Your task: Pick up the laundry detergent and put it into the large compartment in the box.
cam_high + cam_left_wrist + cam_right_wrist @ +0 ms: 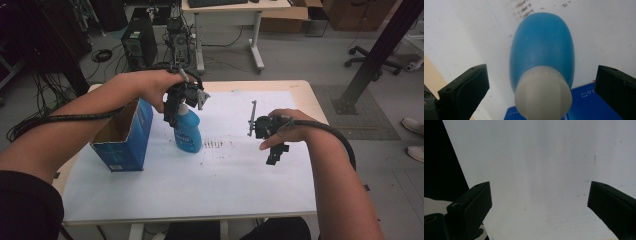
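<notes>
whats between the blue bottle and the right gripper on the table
Nothing stands there: in the high view the stretch from the blue bottle to the right gripper is bare white sheet with a patch of dark smudges.

- From my high view, the left gripper (172,107) covers the blue bottle's (189,131) cap.
- Print on the blue box (589,100), lower right of my left gripper view, is too blurred to read.

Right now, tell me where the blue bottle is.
In the high view, the blue bottle stands left of centre on the white sheet, right of the blue box, under the open left gripper.
</notes>
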The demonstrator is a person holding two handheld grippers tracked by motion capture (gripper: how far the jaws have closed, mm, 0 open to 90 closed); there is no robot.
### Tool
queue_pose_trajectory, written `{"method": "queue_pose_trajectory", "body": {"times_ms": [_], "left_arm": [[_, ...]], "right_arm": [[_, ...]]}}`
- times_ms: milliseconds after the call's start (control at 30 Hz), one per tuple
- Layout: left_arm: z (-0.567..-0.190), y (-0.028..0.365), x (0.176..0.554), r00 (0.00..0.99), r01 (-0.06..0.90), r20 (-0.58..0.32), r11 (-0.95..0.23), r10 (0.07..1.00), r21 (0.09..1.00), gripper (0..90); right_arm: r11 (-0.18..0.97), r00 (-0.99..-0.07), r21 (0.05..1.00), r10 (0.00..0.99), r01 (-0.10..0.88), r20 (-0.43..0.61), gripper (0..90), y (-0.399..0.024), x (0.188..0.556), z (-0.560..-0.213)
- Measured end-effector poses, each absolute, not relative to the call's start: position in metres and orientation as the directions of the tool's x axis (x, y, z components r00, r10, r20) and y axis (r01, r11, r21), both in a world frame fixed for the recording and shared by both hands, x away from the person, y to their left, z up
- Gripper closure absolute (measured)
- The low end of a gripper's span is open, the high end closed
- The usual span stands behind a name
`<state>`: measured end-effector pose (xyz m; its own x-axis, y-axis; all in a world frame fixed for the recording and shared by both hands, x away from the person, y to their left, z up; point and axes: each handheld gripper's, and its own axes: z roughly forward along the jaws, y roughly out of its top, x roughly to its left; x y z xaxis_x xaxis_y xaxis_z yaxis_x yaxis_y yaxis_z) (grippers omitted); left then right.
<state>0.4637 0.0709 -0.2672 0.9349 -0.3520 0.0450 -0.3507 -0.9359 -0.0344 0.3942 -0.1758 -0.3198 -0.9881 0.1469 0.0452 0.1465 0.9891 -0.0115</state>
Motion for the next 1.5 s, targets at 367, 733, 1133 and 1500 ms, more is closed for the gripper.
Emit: {"method": "queue_pose_trajectory", "body": {"times_ms": [367, 733, 1133, 1500], "left_arm": [[-0.275, 0.071, 0.465, 0.931, -0.361, 0.052, -0.932, -0.362, -0.032, 0.2], [-0.283, 0.071, 0.463, 0.929, -0.365, 0.06, -0.93, -0.366, -0.041, 0.4], [-0.289, 0.071, 0.464, 0.925, -0.369, 0.076, -0.928, -0.372, -0.048, 3.6], [-0.29, 0.073, 0.465, 0.93, -0.356, 0.091, -0.934, -0.357, -0.035, 12.5]], "right_arm": [[0.988, -0.987, -0.017, 0.151, 0.15, 0.05, 5.4, -0.176, 0.394, -0.322], [0.989, -0.988, -0.013, 0.15, 0.15, 0.046, 5.4, -0.176, 0.394, -0.323], [0.988, -0.987, -0.015, 0.153, 0.153, 0.047, 5.4, -0.176, 0.393, -0.324], [0.987, -0.986, -0.021, 0.159, 0.158, 0.046, 5.5, -0.175, 0.393, -0.325]]}}
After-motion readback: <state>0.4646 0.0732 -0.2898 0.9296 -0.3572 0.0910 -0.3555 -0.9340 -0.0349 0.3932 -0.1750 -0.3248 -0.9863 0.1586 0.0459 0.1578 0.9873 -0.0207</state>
